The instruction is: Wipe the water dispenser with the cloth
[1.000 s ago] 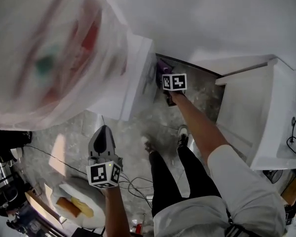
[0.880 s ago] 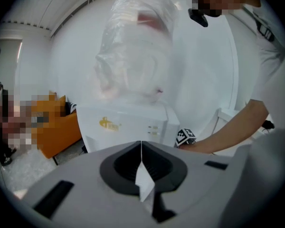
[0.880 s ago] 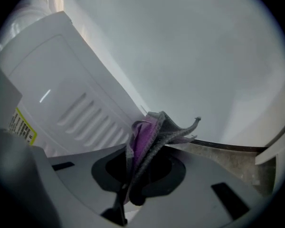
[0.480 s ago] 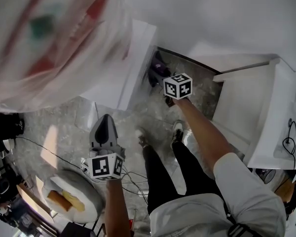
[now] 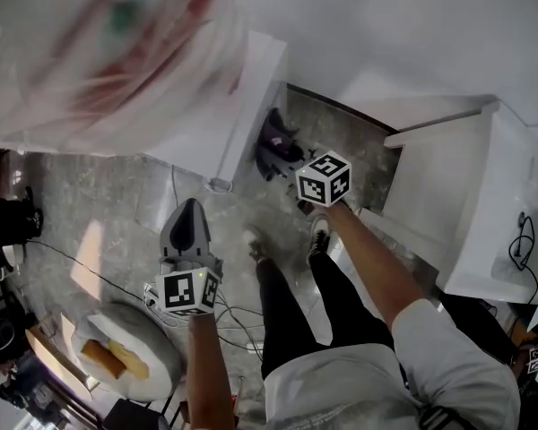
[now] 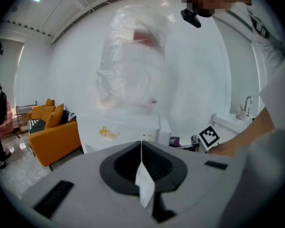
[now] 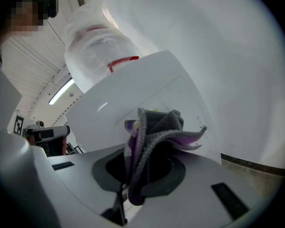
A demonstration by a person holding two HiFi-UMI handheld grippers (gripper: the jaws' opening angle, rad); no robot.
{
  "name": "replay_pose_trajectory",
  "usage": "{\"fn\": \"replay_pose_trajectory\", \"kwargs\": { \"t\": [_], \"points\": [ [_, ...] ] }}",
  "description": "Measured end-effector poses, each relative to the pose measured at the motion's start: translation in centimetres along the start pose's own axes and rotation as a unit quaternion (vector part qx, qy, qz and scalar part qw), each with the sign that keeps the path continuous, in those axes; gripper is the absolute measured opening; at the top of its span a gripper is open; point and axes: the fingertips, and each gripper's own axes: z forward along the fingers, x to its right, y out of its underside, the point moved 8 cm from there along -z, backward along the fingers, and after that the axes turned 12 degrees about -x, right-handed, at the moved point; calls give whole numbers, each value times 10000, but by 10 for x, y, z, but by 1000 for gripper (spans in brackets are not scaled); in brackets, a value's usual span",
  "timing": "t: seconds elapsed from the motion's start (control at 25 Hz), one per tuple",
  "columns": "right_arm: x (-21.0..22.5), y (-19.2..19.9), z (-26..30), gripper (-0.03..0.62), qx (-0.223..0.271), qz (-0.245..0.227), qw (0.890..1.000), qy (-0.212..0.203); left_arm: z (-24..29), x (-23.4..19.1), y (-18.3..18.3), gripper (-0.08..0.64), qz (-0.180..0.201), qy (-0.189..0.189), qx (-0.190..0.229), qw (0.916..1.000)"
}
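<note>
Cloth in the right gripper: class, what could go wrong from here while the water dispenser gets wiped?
1. The cloth is a loose bunch pinched in the right gripper; dragging it across the water dispenser might pull it free.
2. Cables lie on the floor by the person's feet; a step could snag them.
3. A hard push might rock the wrapped bottle on top.

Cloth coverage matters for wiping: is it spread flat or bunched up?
Bunched: in the right gripper view the grey-purple cloth stands in crumpled folds, pinched in the right claw.
</note>
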Motion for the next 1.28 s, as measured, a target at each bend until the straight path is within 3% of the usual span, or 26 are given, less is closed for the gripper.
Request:
{"fn": "replay_pose_trajectory", "kwargs": {
  "t": [0.24, 0.36, 0.56, 0.76, 1.08, 1.28],
  "points": [
    [-32, -25, -20, 54, 485, 559, 9970, -217, -9, 0, -9, 17, 83, 51, 2, 10000],
    [-24, -48, -28, 54, 598, 705, 9957, 89, -13, -3, -18, 17, 174, 82, -1, 9998],
    [23, -110, -37, 54, 627, 211, 9929, 991, -13, -5, -29, 17, 389, 161, -7, 9991],
    [31, -154, -48, 54, 582, -627, 9886, 1241, -10, -8, -32, 17, 540, 197, -13, 9983],
    [-49, -110, -48, 54, -100, -1774, 9800, 894, -5, -15, -56, 17, 498, 301, 17, 9983],
    [-99, -74, -45, 54, -453, -1872, 9799, 529, -10, -17, -81, 17, 480, 393, 241, 9978]
  ]
}}
